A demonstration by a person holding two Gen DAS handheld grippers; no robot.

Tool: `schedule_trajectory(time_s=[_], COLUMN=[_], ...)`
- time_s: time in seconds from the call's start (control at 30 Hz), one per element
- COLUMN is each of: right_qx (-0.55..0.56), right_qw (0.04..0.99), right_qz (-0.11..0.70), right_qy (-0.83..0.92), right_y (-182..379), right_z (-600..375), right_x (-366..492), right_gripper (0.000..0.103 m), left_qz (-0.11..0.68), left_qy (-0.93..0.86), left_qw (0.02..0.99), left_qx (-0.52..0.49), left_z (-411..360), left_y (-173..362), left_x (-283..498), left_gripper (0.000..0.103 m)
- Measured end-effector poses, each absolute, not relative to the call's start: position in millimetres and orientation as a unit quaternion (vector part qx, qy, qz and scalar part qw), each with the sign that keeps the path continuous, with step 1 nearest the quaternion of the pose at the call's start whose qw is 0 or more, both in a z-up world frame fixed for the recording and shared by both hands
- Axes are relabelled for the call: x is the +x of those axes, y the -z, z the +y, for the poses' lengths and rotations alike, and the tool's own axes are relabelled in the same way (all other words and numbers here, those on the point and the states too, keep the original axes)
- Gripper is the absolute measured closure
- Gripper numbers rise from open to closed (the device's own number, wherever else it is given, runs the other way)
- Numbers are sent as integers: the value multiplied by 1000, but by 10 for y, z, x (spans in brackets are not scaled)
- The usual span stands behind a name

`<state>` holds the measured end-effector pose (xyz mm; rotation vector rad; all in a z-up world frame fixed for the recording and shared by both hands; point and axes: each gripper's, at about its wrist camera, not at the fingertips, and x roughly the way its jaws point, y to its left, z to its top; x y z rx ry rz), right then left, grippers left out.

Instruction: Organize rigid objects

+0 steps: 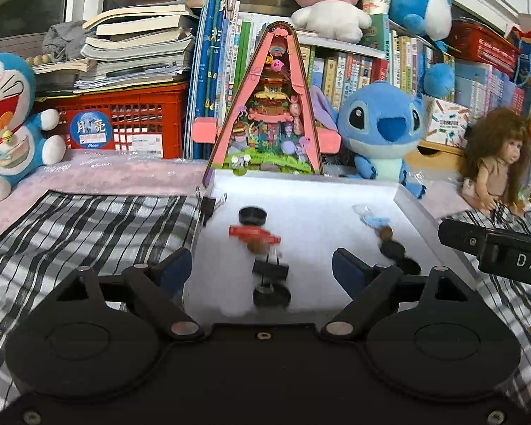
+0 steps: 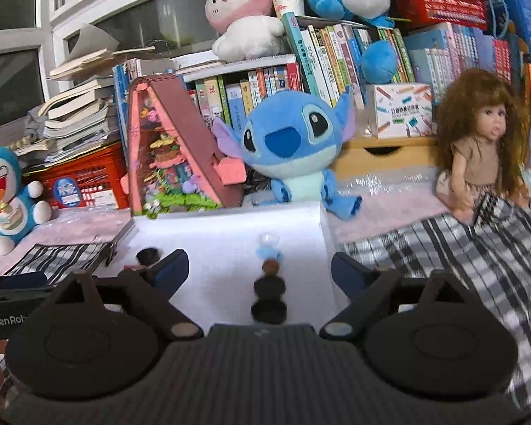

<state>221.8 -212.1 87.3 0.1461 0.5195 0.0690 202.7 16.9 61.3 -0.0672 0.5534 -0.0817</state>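
Note:
A white tray (image 1: 301, 187) lies on the striped cloth and holds small rigid items in two rows. One row, in the left wrist view, has a black round cap (image 1: 253, 215), a red clip (image 1: 254, 234), a black binder clip (image 1: 270, 270) and a black disc (image 1: 270, 296). The other row, in the right wrist view, has a clear bead (image 2: 268, 238), a blue piece (image 2: 269, 254), a brown piece (image 2: 269, 267) and two black discs (image 2: 269, 299). My left gripper (image 1: 262, 265) hangs open above the first row, holding nothing. My right gripper (image 2: 260, 267) is open over the second row, empty.
Behind the tray (image 2: 230, 219) stand a pink triangular toy house (image 1: 265, 106), a blue Stitch plush (image 1: 382, 127), a doll (image 2: 485, 148), a Doraemon plush (image 1: 7, 124), a red crate (image 1: 124, 120) and rows of books. The right tool's body (image 1: 495, 251) reaches in beside the tray.

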Motion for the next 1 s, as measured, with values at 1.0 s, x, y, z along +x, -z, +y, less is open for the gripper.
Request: schedule_trajectory(time_s=[1.0], right_qx=[28], right_qw=[942], right_qz=[333], right_qy=[-24], right_y=[-212], right_z=[-2013], right_x=[1740], right_gripper=[1], left_qz=[334], left_qy=[-17], left_qw=[942], left_qx=[-13], left_z=[251], left_y=[15], left_x=[1688], left_gripper=[12])
